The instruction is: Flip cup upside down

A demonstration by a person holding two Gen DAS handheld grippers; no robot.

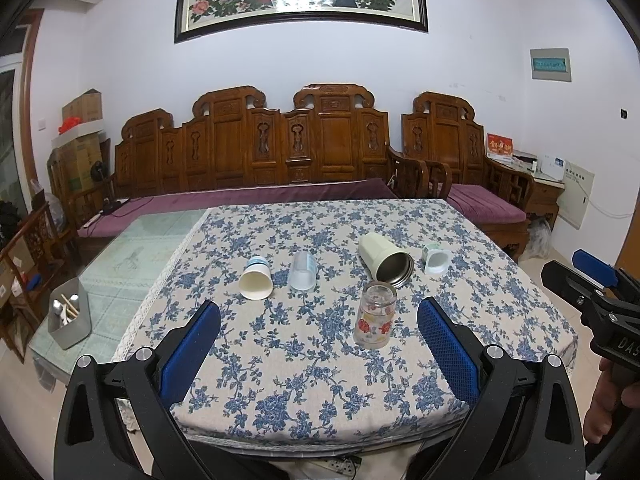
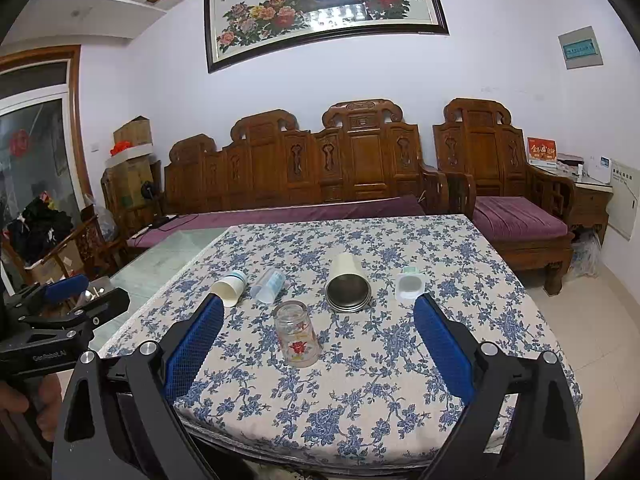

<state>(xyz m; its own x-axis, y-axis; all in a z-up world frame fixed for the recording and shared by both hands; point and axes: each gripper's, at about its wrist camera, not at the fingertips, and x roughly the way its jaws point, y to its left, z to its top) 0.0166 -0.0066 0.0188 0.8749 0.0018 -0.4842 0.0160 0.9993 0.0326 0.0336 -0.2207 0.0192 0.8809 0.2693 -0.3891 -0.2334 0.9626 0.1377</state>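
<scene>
1. Left gripper (image 1: 319, 332): fingers spread wide, nothing between the blue pads (image 1: 447, 348), held above the near table edge. Cut off by the lower frame edge in its own view; in the right wrist view only its side profile (image 2: 64, 304) at far left, finger gap hard to judge there.
2. Right gripper (image 2: 318, 328): fingers spread wide, nothing gripped, above the near edge. In the left wrist view only partly visible (image 1: 600, 292) at the right border, cut off by the frame.
3. Glass (image 1: 376, 317) (image 2: 297, 333): standing on the tablecloth (image 1: 304, 368) (image 2: 360, 392) with its wider end down, red flower print on the wall. Located nearest the grippers, right of centre from the left wrist, left of centre from the right wrist. Clear of both grippers.
4. Steel cup (image 1: 385, 255) (image 2: 347, 282): lying on its side just behind the glass, mouth toward the cameras, cream outer wall.
5. Paper cup (image 1: 257, 278) (image 2: 230, 285): lying on its side at far left of the row, mouth toward the cameras.
6. Clear cup (image 1: 303, 271) (image 2: 269, 286): lying on its side just beside the paper cup; whether touching cannot be told.
7. Small tub (image 1: 436, 258) (image 2: 410, 285): at far right of the row, lying with its opening toward the cameras; label too small to read.
8. Bin (image 1: 70, 314): on the uncovered table part at left, holding utensils; mostly hidden behind the left gripper in the right wrist view.
</scene>
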